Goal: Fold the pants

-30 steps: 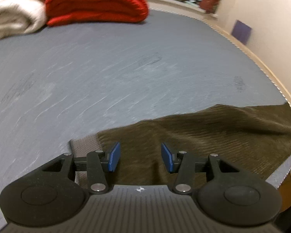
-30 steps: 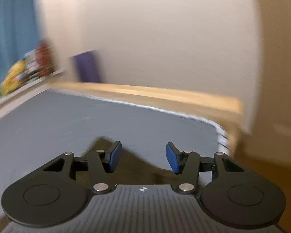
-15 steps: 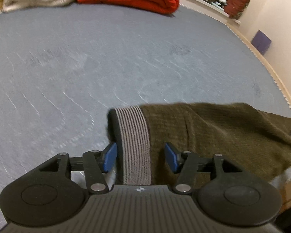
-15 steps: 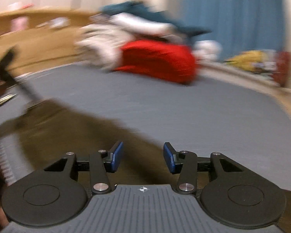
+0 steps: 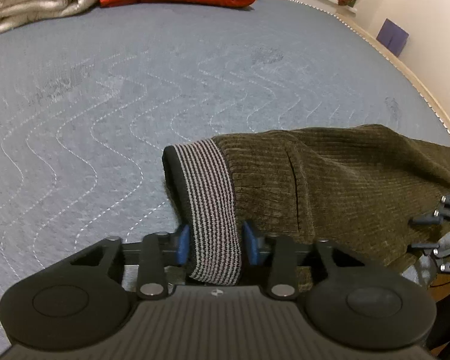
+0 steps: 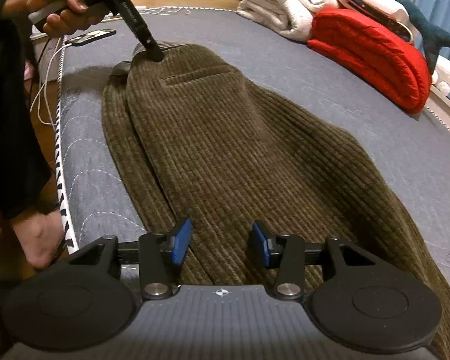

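Olive corduroy pants (image 6: 231, 138) lie lengthwise on the grey quilted bed (image 6: 360, 96), folded along their length. Their striped grey waistband (image 5: 213, 204) shows in the left wrist view. My left gripper (image 5: 216, 244) has its blue pads on either side of the waistband and is closed on it; it also shows in the right wrist view (image 6: 153, 51) at the far end of the pants. My right gripper (image 6: 222, 244) is open, its pads apart just above the near leg end of the pants. It also shows at the right edge of the left wrist view (image 5: 426, 232).
A red folded blanket (image 6: 372, 54) and white folded blankets (image 6: 285, 3) lie at the far side of the bed. A phone with a white cable (image 6: 90, 36) lies at the bed's left corner. The bed edge (image 6: 61, 162) runs along the left, with my bare foot (image 6: 36, 240) on the floor.
My left gripper has moved forward over the waistband and closed on it. My right gripper has swung round from the wall to point along the pants at the leg end.
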A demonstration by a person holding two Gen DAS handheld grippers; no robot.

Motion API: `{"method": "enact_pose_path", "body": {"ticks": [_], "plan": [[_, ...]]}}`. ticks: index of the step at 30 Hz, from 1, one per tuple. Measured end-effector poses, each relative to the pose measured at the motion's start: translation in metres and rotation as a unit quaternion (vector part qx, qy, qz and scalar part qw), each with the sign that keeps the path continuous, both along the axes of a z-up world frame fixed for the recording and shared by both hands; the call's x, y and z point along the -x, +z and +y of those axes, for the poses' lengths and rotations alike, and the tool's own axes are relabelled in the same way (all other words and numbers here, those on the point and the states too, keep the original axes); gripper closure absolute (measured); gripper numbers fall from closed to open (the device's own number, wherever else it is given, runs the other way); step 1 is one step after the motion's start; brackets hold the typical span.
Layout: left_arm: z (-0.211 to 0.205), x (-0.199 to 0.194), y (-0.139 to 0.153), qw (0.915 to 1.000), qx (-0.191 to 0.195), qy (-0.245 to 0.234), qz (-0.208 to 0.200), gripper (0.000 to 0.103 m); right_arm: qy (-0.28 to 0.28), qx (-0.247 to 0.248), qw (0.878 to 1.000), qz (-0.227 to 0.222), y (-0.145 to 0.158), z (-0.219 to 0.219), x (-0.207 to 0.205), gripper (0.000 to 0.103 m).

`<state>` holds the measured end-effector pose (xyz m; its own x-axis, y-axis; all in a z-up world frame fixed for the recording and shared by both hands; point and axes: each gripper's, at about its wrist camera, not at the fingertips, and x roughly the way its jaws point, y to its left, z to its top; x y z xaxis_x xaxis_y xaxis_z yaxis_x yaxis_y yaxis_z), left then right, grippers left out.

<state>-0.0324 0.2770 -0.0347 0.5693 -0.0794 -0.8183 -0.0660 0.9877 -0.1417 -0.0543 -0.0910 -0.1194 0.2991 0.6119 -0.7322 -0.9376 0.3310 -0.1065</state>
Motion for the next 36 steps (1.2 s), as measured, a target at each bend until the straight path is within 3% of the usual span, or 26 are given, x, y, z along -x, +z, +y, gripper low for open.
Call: {"method": "enact_pose_path", "body": {"ticks": [1, 3, 7, 9, 12, 13, 15, 16, 18, 20, 21, 23, 25, 26, 27, 28, 29, 33, 36], "plan": [[0.000, 0.003, 0.003, 1.0000, 0.000, -0.003, -0.006, 0.074, 0.008, -0.004, 1.000, 0.009, 0.002, 0.000, 0.001, 0.090], [0.002, 0.011, 0.013, 0.9997, 0.004, -0.002, -0.026, 0.079, 0.019, -0.009, 1.000, -0.009, 0.010, -0.002, 0.006, 0.099], [0.012, 0.040, 0.045, 0.9955, 0.029, 0.008, -0.090, 0.085, 0.034, -0.071, 0.997, 0.002, 0.039, -0.015, 0.008, 0.101], [0.019, 0.048, 0.043, 0.9965, 0.035, 0.006, -0.075, 0.085, 0.050, -0.090, 0.995, 0.014, 0.049, -0.023, 0.012, 0.101], [0.015, 0.041, 0.017, 0.9999, 0.011, 0.009, -0.008, 0.079, 0.062, -0.034, 0.997, 0.033, 0.029, -0.018, 0.019, 0.100], [0.010, 0.039, 0.014, 0.9999, -0.010, 0.004, -0.006, 0.075, 0.061, -0.012, 0.998, 0.029, 0.022, -0.015, 0.023, 0.099], [0.002, 0.038, 0.023, 0.9983, -0.046, 0.000, -0.037, 0.068, 0.062, -0.018, 0.997, 0.031, 0.022, -0.018, 0.025, 0.096], [-0.003, 0.040, 0.030, 0.9957, -0.070, 0.003, -0.060, 0.059, 0.053, -0.030, 0.997, 0.040, 0.025, -0.018, 0.022, 0.095], [-0.017, 0.044, 0.046, 0.9887, -0.104, -0.006, -0.107, 0.054, 0.015, -0.070, 0.995, 0.065, 0.038, -0.028, 0.007, 0.094], [-0.030, 0.042, 0.057, 0.9861, -0.091, -0.023, -0.136, 0.054, -0.030, -0.099, 0.992, 0.071, 0.046, -0.038, -0.007, 0.090], [-0.036, 0.040, 0.060, 0.9860, -0.077, -0.037, -0.143, 0.054, -0.053, -0.106, 0.990, 0.075, 0.046, -0.044, -0.014, 0.082], [-0.049, 0.032, 0.058, 0.9859, -0.055, -0.068, -0.143, 0.054, -0.091, -0.086, 0.989, 0.083, 0.038, -0.053, -0.025, 0.073], [-0.060, 0.020, 0.047, 0.9872, -0.053, -0.094, -0.118, 0.053, -0.109, -0.003, 0.991, 0.079, 0.018, -0.051, -0.031, 0.073], [-0.062, 0.010, 0.034, 0.9903, -0.066, -0.094, -0.079, 0.052, -0.104, 0.015, 0.992, 0.072, 0.011, -0.053, -0.030, 0.073], [-0.062, -0.004, 0.013, 0.9928, -0.090, -0.077, -0.015, 0.053, -0.097, 0.005, 0.993, 0.065, 0.012, -0.056, -0.029, 0.073], [-0.060, -0.014, -0.008, 0.9899, -0.122, -0.060, 0.040, 0.056, -0.096, 0.002, 0.993, 0.071, 0.016, -0.060, -0.029, 0.071], [-0.065, -0.018, -0.014, 0.9860, -0.145, -0.070, 0.043, 0.056, -0.105, -0.004, 0.991, 0.079, 0.020, -0.065, -0.032, 0.070], [-0.090, -0.021, 0.000, 0.9790, -0.186, -0.083, -0.002, 0.054, -0.170, -0.056, 0.981, 0.068, 0.042, -0.108, -0.060, 0.068], [-0.103, -0.026, 0.021, 0.9791, -0.164, -0.098, -0.070, 0.046, -0.285, -0.111, 0.951, 0.040, 0.063, -0.170, -0.100, 0.062]]}}
